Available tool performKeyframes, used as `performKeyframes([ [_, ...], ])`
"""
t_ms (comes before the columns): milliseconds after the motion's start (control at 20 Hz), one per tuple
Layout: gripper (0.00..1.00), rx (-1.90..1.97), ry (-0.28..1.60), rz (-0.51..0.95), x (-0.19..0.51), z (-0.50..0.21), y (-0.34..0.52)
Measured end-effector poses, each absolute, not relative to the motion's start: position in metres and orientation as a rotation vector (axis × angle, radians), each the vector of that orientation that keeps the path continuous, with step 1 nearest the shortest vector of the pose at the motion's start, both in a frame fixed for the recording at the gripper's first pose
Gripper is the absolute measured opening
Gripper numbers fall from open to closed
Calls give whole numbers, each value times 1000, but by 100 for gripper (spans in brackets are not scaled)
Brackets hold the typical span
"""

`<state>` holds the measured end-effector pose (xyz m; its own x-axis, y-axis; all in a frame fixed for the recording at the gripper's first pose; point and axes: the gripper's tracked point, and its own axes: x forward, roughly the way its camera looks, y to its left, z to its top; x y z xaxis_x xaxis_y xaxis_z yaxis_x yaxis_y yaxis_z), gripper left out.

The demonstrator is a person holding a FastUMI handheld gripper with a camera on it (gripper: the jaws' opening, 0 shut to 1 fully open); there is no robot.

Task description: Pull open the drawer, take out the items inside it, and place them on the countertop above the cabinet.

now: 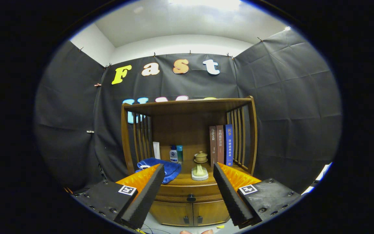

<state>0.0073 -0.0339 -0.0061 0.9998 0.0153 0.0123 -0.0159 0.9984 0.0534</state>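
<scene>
Wood makes up the whole cabinet (188,156): a slatted upper shelf frame, a countertop (187,179) beneath it, then the drawer (190,194) with its dark round knob (191,197), then two small doors below.

From my remote position I read the gripper (188,172) as wide open and holding nothing. Its two fingers stand well apart, and the knob sits in line between them, beyond the tips and a little lower. I judge this alignment deliberate: it squares the tool to the knob so that a straight advance and a straight pull would follow the drawer's line of travel.

The drawer front sits flush with the cabinet face, so the drawer is closed and its contents are hidden. I cannot tell whether anything lies inside.

On the countertop I see a blue cloth (169,169) just beyond the left finger, a pale brush-like object (199,173) near the front edge, a small lidded cup (201,157) behind it, bottles (176,153) and three upright books (220,145). This arrangement fits a drawer awaiting emptying, or one emptied and closed again.
</scene>
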Motion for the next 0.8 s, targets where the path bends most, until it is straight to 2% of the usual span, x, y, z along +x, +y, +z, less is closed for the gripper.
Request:
performKeyframes([
  [800,98,44,28,20,-3,-11,-35],
])
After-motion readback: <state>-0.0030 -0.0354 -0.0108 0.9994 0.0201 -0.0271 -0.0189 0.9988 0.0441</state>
